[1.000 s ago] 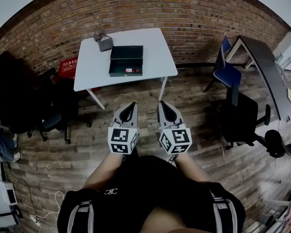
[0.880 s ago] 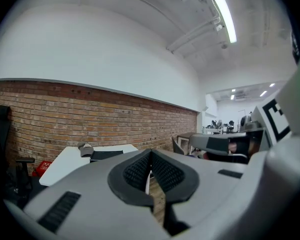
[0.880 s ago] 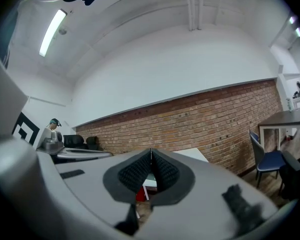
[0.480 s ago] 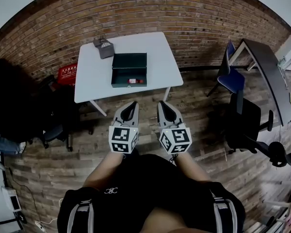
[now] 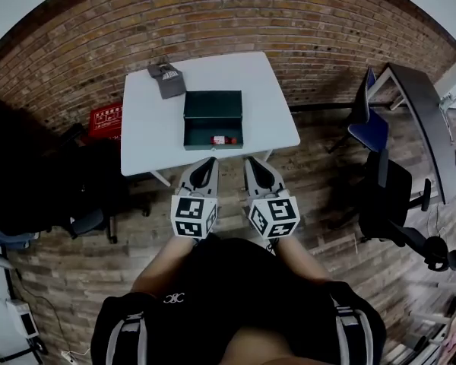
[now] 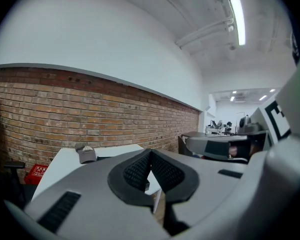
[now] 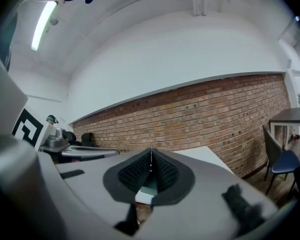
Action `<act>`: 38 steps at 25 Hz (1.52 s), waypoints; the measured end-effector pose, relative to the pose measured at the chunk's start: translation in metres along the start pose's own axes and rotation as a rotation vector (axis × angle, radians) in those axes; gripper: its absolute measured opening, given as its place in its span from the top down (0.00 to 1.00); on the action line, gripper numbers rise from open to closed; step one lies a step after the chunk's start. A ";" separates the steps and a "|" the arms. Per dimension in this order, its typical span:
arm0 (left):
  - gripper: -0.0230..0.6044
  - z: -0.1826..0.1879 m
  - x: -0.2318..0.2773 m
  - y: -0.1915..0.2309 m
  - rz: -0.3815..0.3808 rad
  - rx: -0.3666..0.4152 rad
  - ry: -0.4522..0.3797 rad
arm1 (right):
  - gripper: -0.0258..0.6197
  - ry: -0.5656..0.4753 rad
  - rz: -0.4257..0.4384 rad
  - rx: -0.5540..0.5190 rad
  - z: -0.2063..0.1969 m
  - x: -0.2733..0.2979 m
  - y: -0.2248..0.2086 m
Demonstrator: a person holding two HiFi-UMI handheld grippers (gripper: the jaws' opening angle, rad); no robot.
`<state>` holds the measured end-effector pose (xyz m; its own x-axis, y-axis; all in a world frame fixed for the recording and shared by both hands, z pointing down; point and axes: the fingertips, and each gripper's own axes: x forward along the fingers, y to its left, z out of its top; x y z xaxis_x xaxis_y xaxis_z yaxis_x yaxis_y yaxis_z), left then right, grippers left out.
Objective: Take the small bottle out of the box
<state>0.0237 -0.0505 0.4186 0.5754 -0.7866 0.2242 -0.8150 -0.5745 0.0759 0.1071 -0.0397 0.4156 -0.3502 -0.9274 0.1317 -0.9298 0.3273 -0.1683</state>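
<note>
A dark green box (image 5: 213,119) lies open on the white table (image 5: 273,90), with a small red bottle (image 5: 222,140) inside near its front wall. My left gripper (image 5: 210,160) and right gripper (image 5: 251,160) hang side by side just short of the table's near edge, below the box. Both are shut with nothing between the pads. In the left gripper view the left gripper (image 6: 150,153) has its tips touching, with the table (image 6: 60,164) behind it. In the right gripper view the right gripper (image 7: 151,150) is likewise shut.
A grey cap (image 5: 167,78) lies on the table's back left corner. A red crate (image 5: 106,119) sits on the floor left of the table beside dark chairs (image 5: 38,173). A blue chair (image 5: 368,124), a black office chair (image 5: 391,196) and a dark desk (image 5: 422,112) stand to the right. A brick wall (image 5: 213,14) runs behind.
The table and box have drawn closer and shifted right in the head view as the person walked toward them. Both grippers stay shut and side by side.
</note>
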 end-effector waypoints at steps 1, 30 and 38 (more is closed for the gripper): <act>0.94 0.002 0.004 0.010 0.001 -0.006 0.000 | 0.91 0.006 0.002 -0.003 0.001 0.010 0.003; 0.94 0.016 0.084 0.188 -0.039 0.025 0.020 | 0.91 0.069 -0.061 -0.018 0.001 0.199 0.032; 0.94 0.005 0.114 0.190 0.018 -0.057 0.057 | 0.91 0.196 0.045 -0.026 -0.024 0.221 0.002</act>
<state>-0.0649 -0.2507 0.4543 0.5568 -0.7817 0.2809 -0.8289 -0.5450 0.1264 0.0255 -0.2399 0.4682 -0.4044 -0.8595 0.3127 -0.9145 0.3743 -0.1537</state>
